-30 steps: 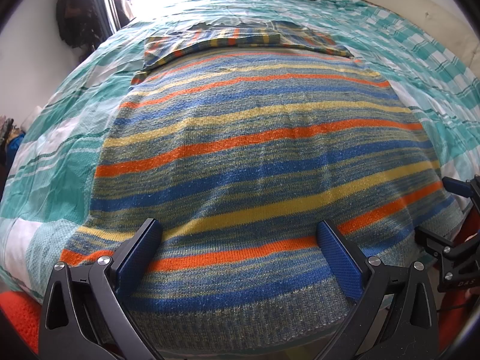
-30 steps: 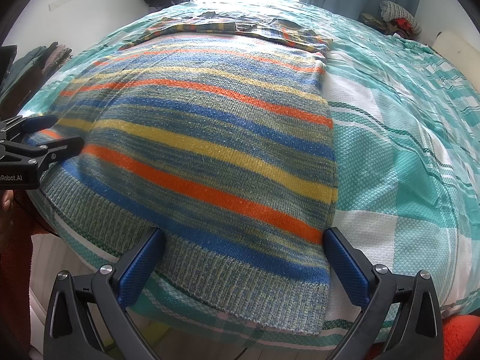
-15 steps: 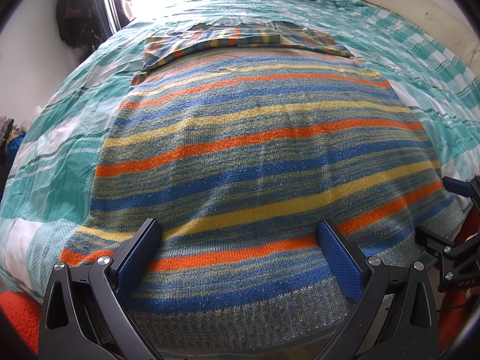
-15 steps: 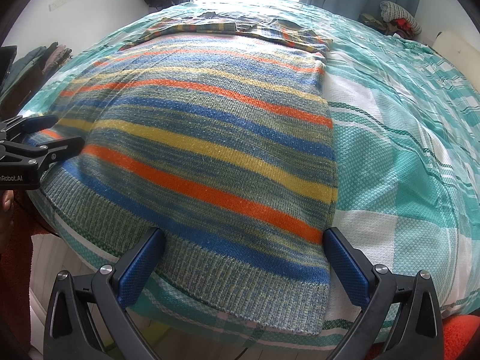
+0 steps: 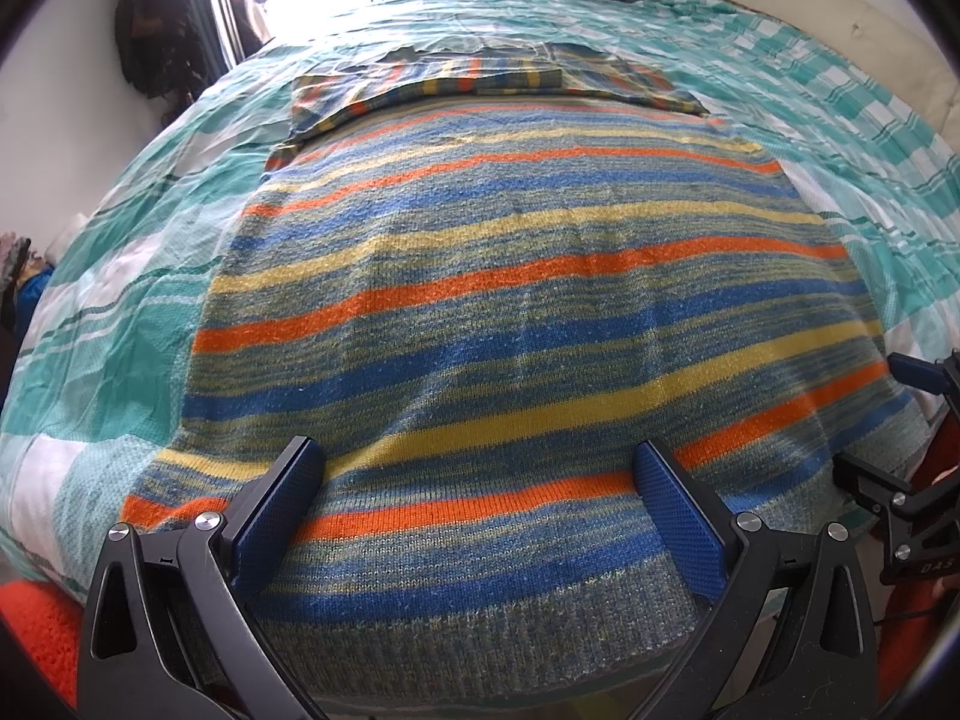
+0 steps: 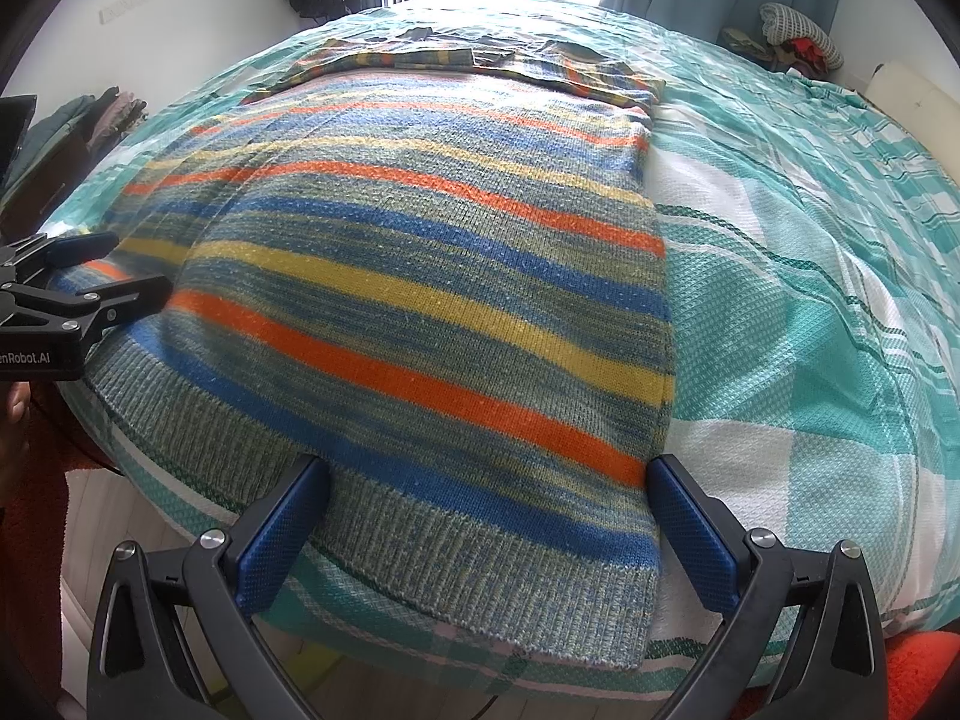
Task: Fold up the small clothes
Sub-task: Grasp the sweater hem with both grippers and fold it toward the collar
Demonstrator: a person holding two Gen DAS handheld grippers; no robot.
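A striped knit sweater in blue, orange, yellow and grey-green lies flat on the bed, its ribbed hem toward me and its sleeves folded across the far end. It also shows in the right wrist view. My left gripper is open, its jaws spread wide over the hem near the left part. My right gripper is open over the hem's right corner. Each gripper shows at the edge of the other's view: the right one and the left one.
The bed is covered by a teal and white checked bedspread. Its near edge drops to the floor just under the hem. Clothes hang at the far wall, and a pile of clothes sits beyond the bed.
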